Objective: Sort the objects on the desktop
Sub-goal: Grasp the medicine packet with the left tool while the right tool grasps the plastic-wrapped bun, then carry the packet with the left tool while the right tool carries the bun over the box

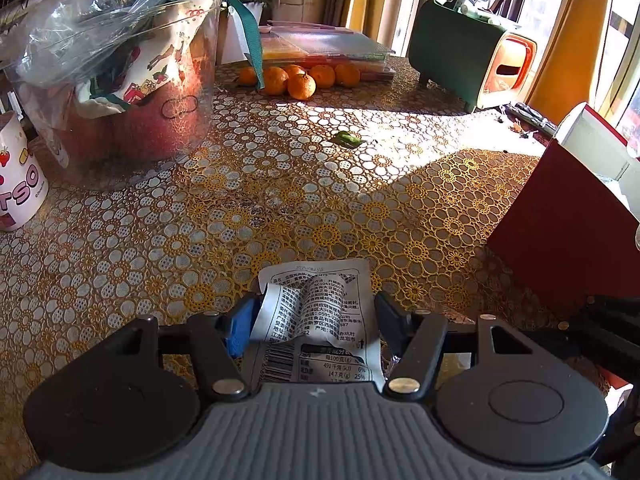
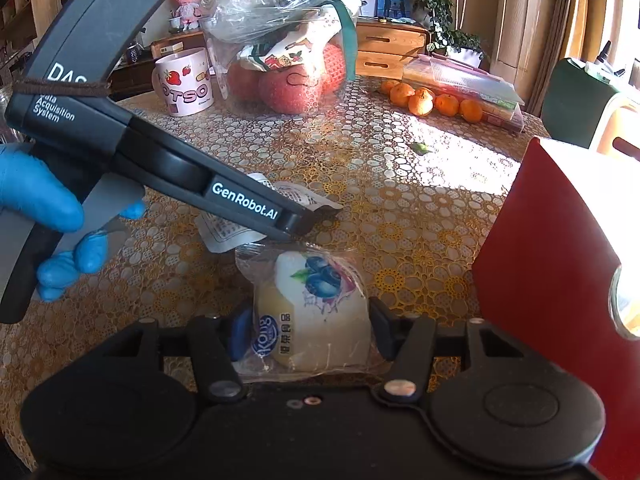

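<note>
While the mug (image 2: 185, 82) sits upper left in the right wrist view, next to the clear tub of fruit (image 2: 286, 60), the left gripper (image 1: 316, 314) is clamped on a crumpled white packet (image 1: 324, 312) low over the tablecloth (image 1: 280, 184). Bottom center, the right gripper (image 2: 306, 326) pinches a blueberry snack pack (image 2: 312, 312). Tangerines (image 2: 432, 102) upper right, red box (image 2: 548, 248) far right.

sachet (image 1: 320, 320): crinkled matt foil | bun wrapper (image 2: 312, 320): glossy clear plastic | tablecloth (image 1: 280, 208): lacy vinyl
</note>
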A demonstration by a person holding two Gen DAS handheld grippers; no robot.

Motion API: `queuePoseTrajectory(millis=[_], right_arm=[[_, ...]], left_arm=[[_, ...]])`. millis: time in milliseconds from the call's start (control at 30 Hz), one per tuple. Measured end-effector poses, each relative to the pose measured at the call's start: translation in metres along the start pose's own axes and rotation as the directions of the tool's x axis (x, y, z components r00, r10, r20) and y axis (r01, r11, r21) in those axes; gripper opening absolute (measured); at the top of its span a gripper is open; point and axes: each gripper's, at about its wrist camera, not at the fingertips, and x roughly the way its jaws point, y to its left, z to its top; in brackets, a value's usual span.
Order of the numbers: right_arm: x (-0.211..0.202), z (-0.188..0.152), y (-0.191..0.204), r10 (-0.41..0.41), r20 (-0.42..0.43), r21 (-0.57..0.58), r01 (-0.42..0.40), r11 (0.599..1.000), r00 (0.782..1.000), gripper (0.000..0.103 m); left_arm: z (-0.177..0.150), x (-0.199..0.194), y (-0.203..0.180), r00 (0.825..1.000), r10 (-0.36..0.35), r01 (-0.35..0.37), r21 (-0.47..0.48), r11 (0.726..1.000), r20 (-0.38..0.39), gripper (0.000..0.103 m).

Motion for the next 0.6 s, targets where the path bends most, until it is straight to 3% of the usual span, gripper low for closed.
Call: queuePoseTrajectory(millis=[267,600], right_arm=[[-0.025,-0.012,0.001,0.003,0.020,0.032,-0.004,0.999,1.000,0.056],[-0.068,-0.033,0.000,0.011,0.038,0.086,-0.014,0.996,0.999,0.055]], left_arm=[[-0.021,-0.024,-0.005,1.000,0.008,-0.007,-0.026,1.000,0.008,0.062],[-0.055,-0.063,-0.019,0.999,-0.038,0.040,-0.100,0.994,0.017,0.062]])
